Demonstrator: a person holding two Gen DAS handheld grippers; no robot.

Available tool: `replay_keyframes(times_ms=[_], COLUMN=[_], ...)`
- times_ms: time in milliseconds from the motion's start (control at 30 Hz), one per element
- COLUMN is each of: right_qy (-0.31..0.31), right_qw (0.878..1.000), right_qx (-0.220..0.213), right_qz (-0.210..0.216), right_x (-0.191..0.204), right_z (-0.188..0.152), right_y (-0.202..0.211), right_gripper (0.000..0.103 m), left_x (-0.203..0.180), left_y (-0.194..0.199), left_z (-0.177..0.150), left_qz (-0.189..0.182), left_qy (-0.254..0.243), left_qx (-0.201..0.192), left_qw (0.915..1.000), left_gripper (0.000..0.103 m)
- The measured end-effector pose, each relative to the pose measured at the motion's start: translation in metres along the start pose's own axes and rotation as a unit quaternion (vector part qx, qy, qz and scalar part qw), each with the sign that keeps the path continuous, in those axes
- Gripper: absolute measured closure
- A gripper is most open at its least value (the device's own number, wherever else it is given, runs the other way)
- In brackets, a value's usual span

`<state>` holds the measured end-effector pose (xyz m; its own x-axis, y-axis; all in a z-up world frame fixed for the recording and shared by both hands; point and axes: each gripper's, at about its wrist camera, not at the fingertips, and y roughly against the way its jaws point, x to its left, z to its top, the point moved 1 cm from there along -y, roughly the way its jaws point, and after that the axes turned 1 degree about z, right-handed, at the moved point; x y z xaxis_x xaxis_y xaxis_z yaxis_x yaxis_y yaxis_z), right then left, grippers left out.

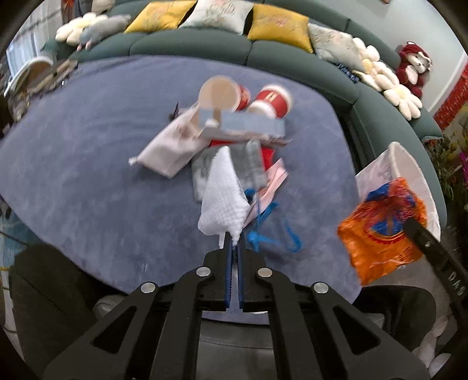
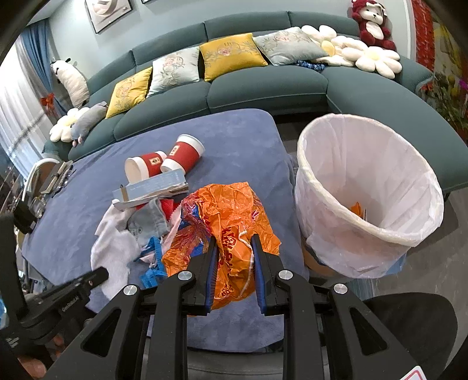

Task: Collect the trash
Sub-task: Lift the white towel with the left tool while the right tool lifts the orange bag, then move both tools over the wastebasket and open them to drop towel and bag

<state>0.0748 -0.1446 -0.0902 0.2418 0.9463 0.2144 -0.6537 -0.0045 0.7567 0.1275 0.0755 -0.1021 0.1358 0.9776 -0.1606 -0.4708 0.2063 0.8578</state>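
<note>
My left gripper (image 1: 233,244) is shut on a corner of a white quilted paper towel (image 1: 222,193), pinched between its blue pads above the trash pile. The right gripper (image 2: 234,242) is shut on a crumpled orange plastic bag (image 2: 231,213), held just above the blue-covered table (image 2: 239,137), left of the white-lined bin (image 2: 336,181). In the pile lie two red paper cups (image 2: 184,152) on their sides, a flattened pale blue carton (image 2: 155,187), grey and pink wrappers, and a blue netted strip (image 1: 263,233). The orange bag (image 1: 380,231) also hangs at the right of the left wrist view.
A dark green sofa (image 2: 263,84) with yellow and grey cushions curves behind the table and past the bin. A red plush toy (image 2: 371,23) sits on its right end. Clutter and a round rimmed object (image 2: 44,172) sit at the table's left edge.
</note>
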Motion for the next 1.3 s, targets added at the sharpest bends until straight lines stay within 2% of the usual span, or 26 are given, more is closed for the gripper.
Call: replay_keyframes(times_ms=[167, 500, 933, 1133, 1300], right_qy=[-0.003, -0.046, -0.118, -0.155, -0.17], right_qw=[1.0, 0.997, 0.985, 0.977, 0.974], right_qx=[-0.016, -0.06, -0.102, -0.104, -0.1], right_qz=[0.006, -0.004, -0.075, -0.101, -0.111], right_x=[-0.003, -0.045, -0.144, -0.19, -0.211], right_z=[0.004, 0.023, 0.039, 0.039, 0.038], right_y=[0.013, 0.045, 0.073, 0.077, 0.073], right_gripper=[0.082, 0.082, 0.082, 0.082, 0.082], left_x=[-0.022, -0.096, -0.217, -0.27, -0.298], left_y=[0.022, 0.043, 0.026, 0.005, -0.013], left_z=[0.012, 0.038, 0.046, 0.045, 0.044], left_qz=[-0.01, -0.069, -0.132, -0.15, -0.159], left_qy=[-0.019, -0.067, -0.152, -0.181, -0.193], left_qx=[-0.03, -0.062, -0.053, -0.036, -0.017], left_qw=[0.9993, 0.9934, 0.9781, 0.9713, 0.9681], left_gripper=[0.101, 0.101, 0.101, 0.101, 0.1])
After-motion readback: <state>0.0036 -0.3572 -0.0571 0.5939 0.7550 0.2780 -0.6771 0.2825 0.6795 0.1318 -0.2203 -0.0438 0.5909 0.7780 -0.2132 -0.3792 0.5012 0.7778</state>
